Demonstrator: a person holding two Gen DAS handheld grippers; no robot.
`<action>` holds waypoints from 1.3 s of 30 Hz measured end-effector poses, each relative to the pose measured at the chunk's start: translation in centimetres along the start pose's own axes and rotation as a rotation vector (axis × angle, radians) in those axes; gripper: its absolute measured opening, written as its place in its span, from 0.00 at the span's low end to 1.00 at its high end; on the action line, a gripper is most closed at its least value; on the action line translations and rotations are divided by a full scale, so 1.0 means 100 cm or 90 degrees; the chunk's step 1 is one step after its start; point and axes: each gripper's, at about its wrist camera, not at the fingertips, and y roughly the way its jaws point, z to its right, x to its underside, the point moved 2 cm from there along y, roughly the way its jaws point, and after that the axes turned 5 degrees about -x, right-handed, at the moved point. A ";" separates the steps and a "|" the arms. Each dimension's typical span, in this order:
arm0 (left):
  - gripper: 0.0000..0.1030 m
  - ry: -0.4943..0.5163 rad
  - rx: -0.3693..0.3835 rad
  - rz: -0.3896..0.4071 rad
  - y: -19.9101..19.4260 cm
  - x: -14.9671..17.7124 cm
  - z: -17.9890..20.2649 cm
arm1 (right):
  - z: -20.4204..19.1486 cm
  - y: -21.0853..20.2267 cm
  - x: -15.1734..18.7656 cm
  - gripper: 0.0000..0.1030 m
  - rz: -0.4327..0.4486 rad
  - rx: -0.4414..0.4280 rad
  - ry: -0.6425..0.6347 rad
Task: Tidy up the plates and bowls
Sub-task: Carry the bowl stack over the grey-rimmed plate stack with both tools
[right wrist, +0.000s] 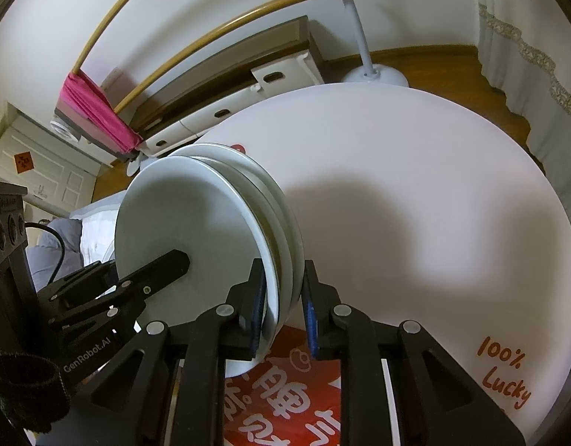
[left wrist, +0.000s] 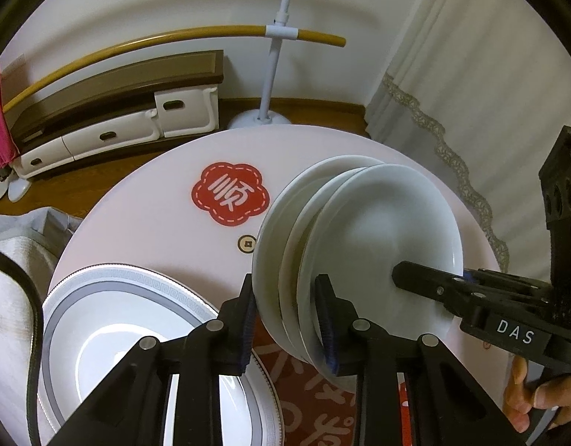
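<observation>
Three plain white plates stand on edge as a stack, held above the round white table. My left gripper is shut on the stack's lower rim from one side. My right gripper is shut on the same stack from the other side. Each gripper shows in the other's view: the right one against the plate face, and the left one likewise. A larger plate with a grey patterned rim lies flat on the table at the lower left.
A red flower-shaped sticker marks the table's middle, and red lettering its right edge. A red printed mat lies under the grippers. White drawers, a stand base and a curtain are behind.
</observation>
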 end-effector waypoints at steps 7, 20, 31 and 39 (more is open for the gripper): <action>0.25 0.004 -0.008 0.003 -0.007 0.001 0.003 | 0.003 -0.001 0.003 0.18 -0.008 -0.005 0.002; 0.25 0.014 -0.008 0.019 -0.029 0.011 0.004 | -0.001 -0.014 0.011 0.18 0.003 -0.012 -0.003; 0.25 0.006 -0.014 0.052 -0.067 0.030 -0.010 | -0.029 -0.033 0.030 0.18 0.024 -0.024 -0.029; 0.25 -0.019 -0.029 0.075 -0.098 0.057 -0.037 | -0.067 -0.036 0.049 0.18 0.023 -0.037 -0.060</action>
